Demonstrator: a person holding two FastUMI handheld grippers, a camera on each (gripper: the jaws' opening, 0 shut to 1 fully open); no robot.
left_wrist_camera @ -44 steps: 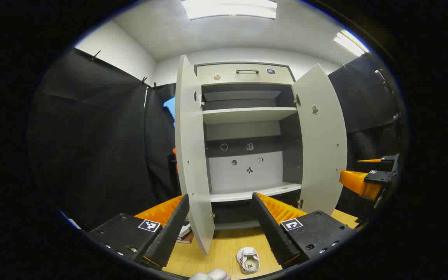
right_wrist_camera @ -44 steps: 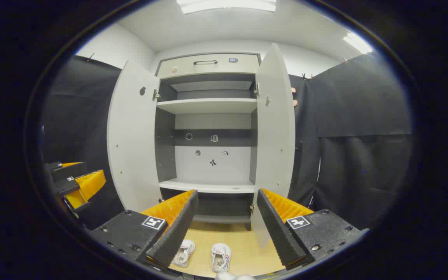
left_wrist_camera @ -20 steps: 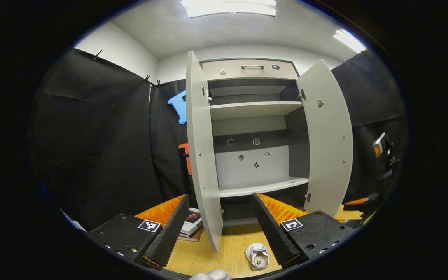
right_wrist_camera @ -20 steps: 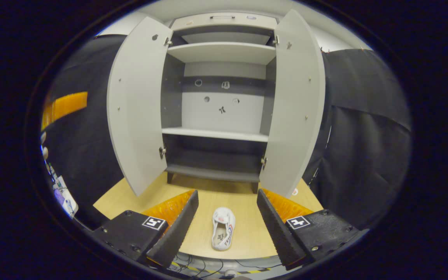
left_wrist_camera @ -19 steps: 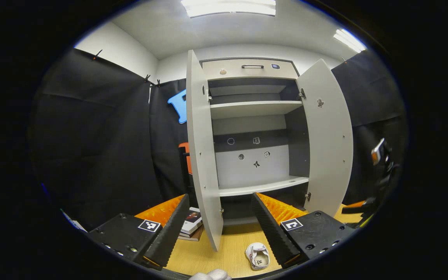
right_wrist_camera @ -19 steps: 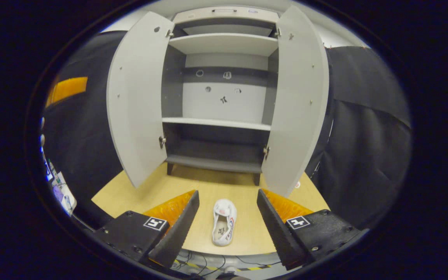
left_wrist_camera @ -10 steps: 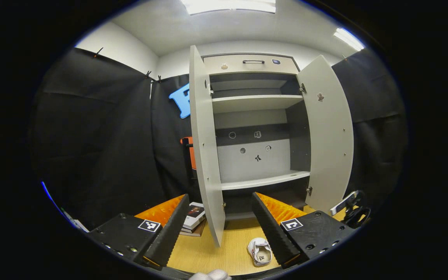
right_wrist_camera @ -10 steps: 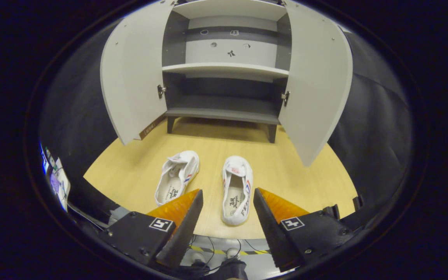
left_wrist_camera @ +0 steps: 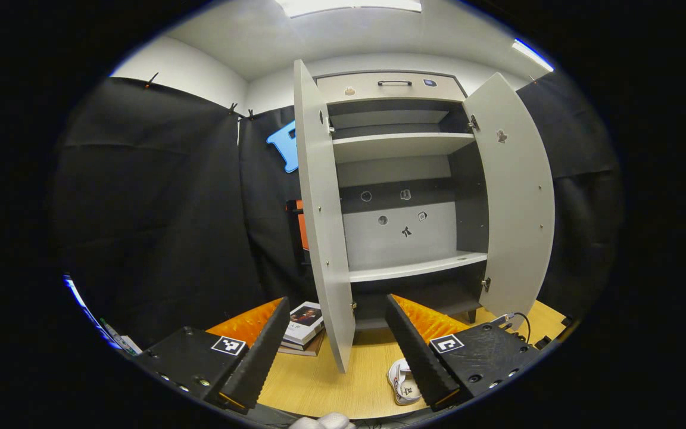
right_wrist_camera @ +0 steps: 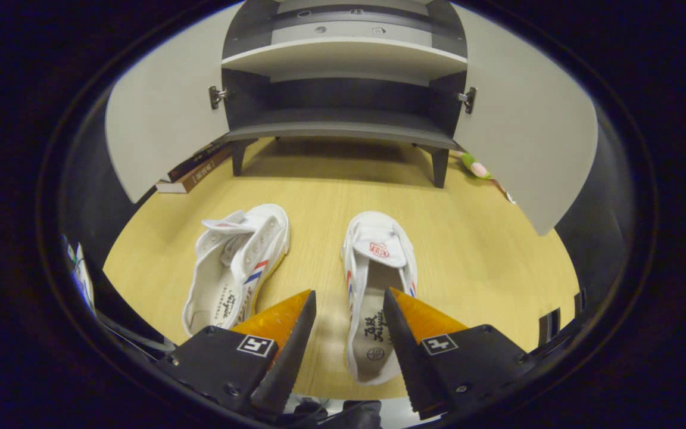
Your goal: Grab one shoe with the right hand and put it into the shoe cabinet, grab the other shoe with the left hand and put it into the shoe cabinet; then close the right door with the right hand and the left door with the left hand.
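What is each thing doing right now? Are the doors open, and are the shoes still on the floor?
Left door: open.
Right door: open.
Drawer on top: closed.
Cabinet shelves: empty.
Right shoe: on the floor, upright, not gripped.
Left shoe: on the floor, tipped sideways.
Right gripper: open, around the right shoe's heel.
Left gripper: open, holding nothing.

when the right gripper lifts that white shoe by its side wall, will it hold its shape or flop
The white shoe looks like thin canvas with a loose strap, so its wall will probably buckle between the right gripper fingers. Probably light. The flat sole makes rolling unlikely.
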